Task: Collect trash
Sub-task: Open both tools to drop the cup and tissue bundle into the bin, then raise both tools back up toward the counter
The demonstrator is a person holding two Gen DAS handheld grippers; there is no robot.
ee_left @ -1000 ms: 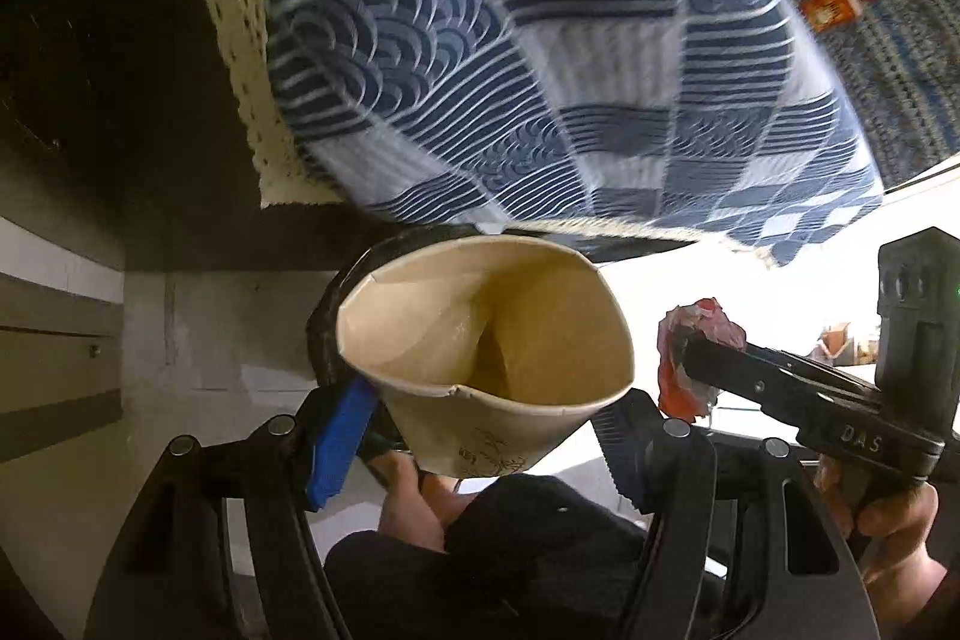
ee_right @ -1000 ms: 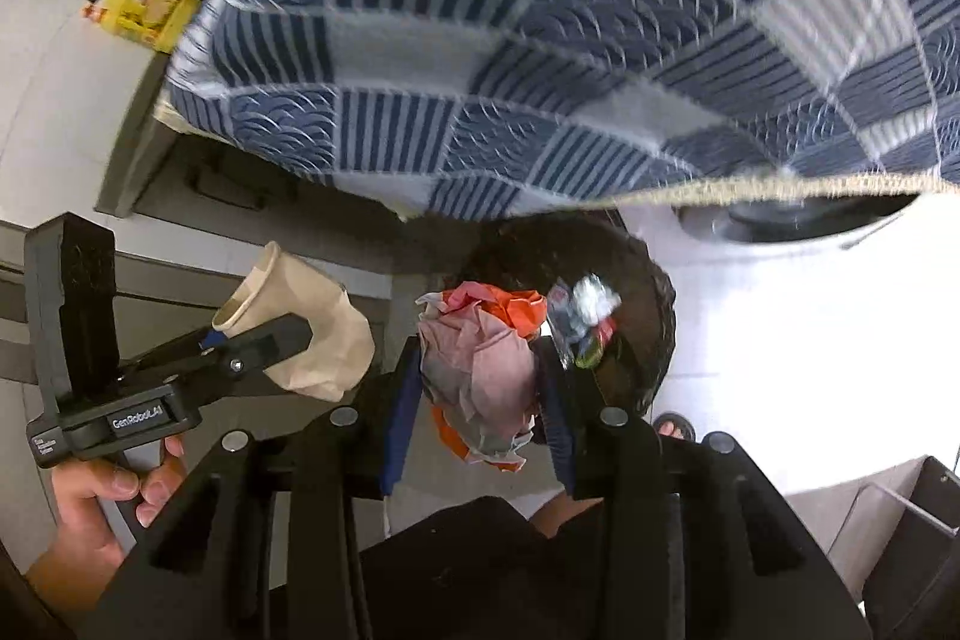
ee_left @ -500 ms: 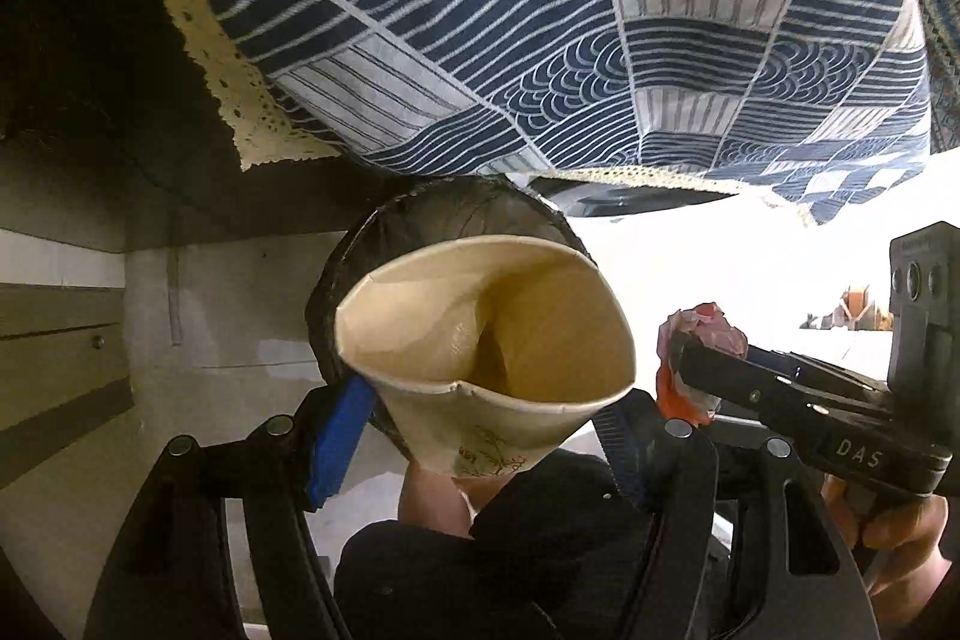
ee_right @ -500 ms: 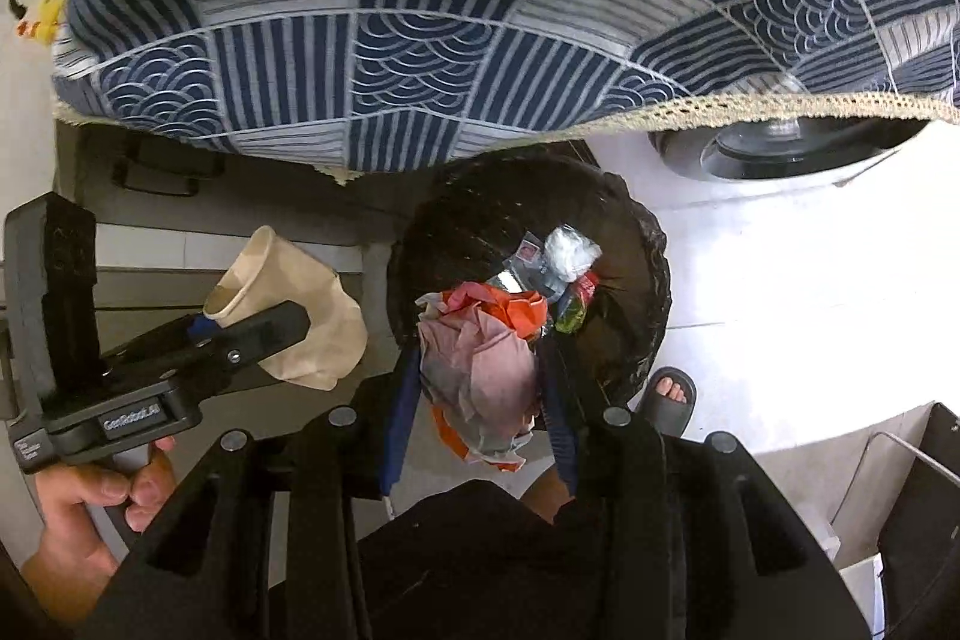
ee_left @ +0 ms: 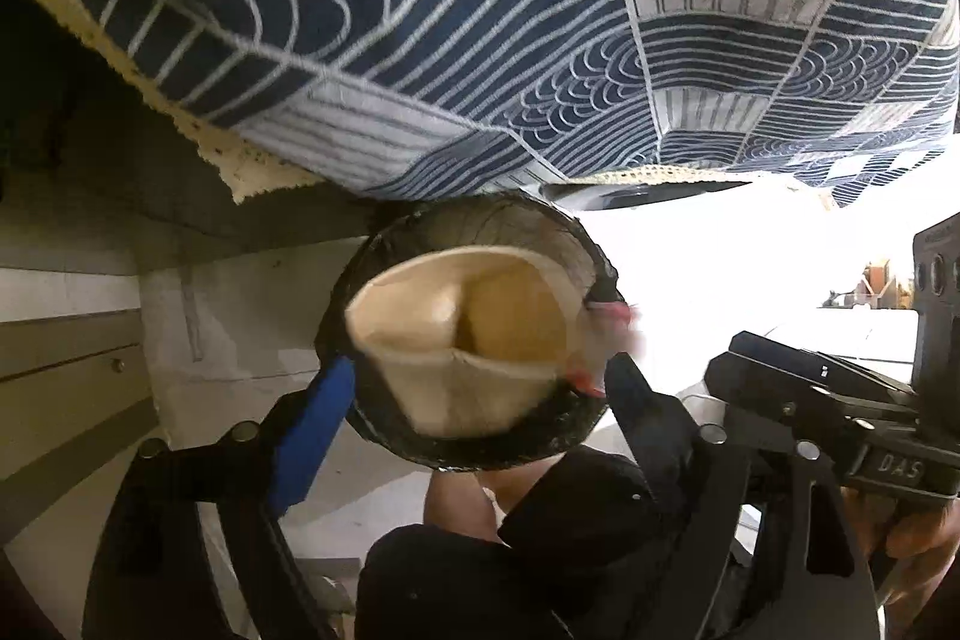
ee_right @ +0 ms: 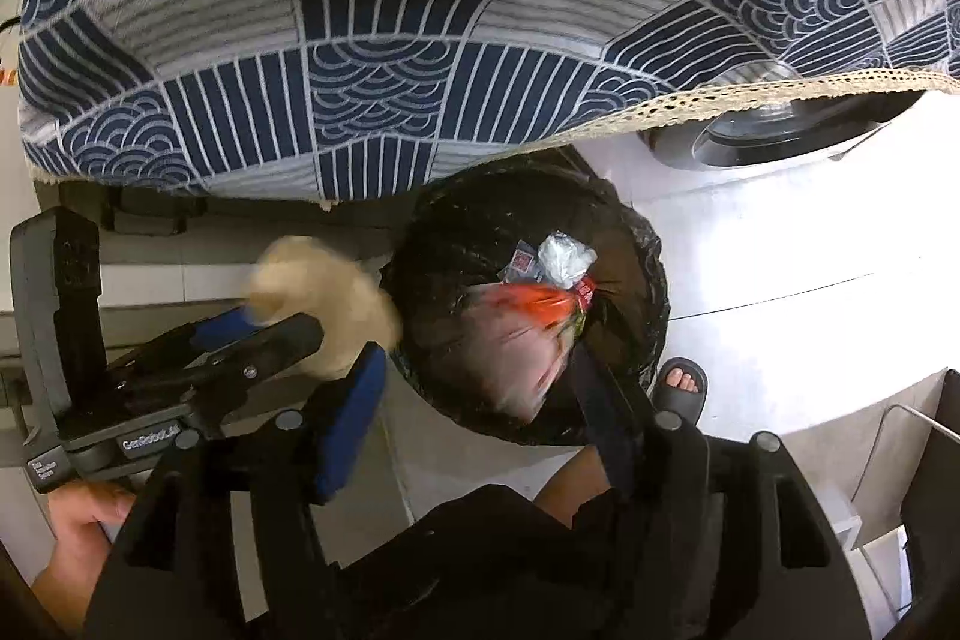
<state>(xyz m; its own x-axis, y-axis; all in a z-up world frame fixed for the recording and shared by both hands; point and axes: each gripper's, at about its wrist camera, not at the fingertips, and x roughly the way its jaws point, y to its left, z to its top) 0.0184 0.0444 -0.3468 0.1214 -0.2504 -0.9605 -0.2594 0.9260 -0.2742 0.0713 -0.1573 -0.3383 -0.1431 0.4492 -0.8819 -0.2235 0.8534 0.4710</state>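
Observation:
My left gripper (ee_left: 480,376) hangs over a black bag-lined bin (ee_left: 384,436), its jaws opening. A crumpled tan paper cup (ee_left: 462,340) is blurred between them, free of the blue pad (ee_left: 312,436), and is dropping into the bin. My right gripper (ee_right: 474,358) is over the same bin (ee_right: 630,244), jaws also opening. A pink and orange wad (ee_right: 516,340) streaks down from between them onto the wrappers (ee_right: 558,262) inside. In the right wrist view the left gripper (ee_right: 288,334) and the falling cup (ee_right: 324,304) are at the bin's left rim.
A blue patterned tablecloth (ee_right: 420,40) with a lace hem hangs just above the bin. A white appliance (ee_right: 780,280) stands to the bin's right. A foot in a dark sandal (ee_right: 681,382) rests beside it. Grey drawers (ee_left: 60,370) are on the left.
Both grippers have sunk closer to the bin and their jaws have spread. The cup and the pink wad, gripped before, have slipped free and are falling.

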